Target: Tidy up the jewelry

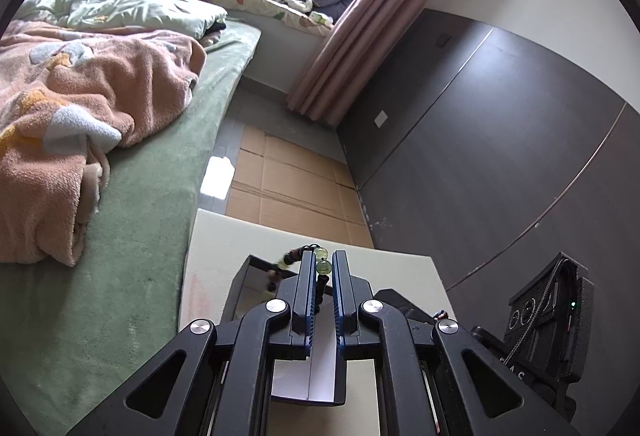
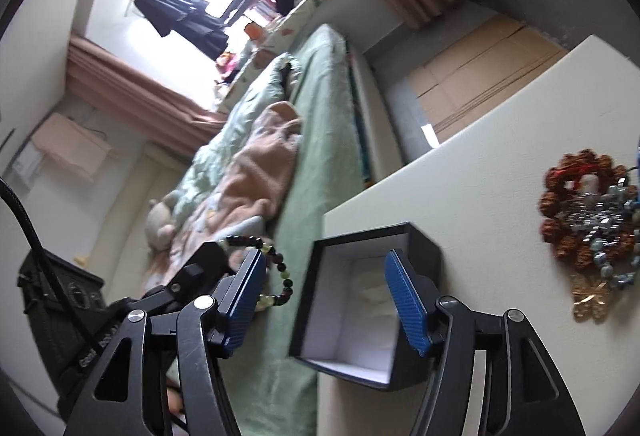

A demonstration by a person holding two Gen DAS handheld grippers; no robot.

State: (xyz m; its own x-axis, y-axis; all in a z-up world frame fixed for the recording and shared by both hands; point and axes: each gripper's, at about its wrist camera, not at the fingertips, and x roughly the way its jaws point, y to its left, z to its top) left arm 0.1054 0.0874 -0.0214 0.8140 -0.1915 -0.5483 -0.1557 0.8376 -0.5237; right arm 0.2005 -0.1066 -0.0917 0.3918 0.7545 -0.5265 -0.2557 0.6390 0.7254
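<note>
The cream desk carries the open black box near its edge, with a heap of other jewelry further along; the box could be nudged off toward the bed if the wide-open, empty right tongs straddling it bump a wall. The left tongs, nearly closed, pinch the bead bracelet above the box, and its loose loop might slip or catch the rim. No writing is legible.

Right gripper: jaws wide apart, framing open black box, white-lined, on pale table. Left gripper holds bead bracelet beside box. Jewelry pile farther right. Bed behind.
</note>
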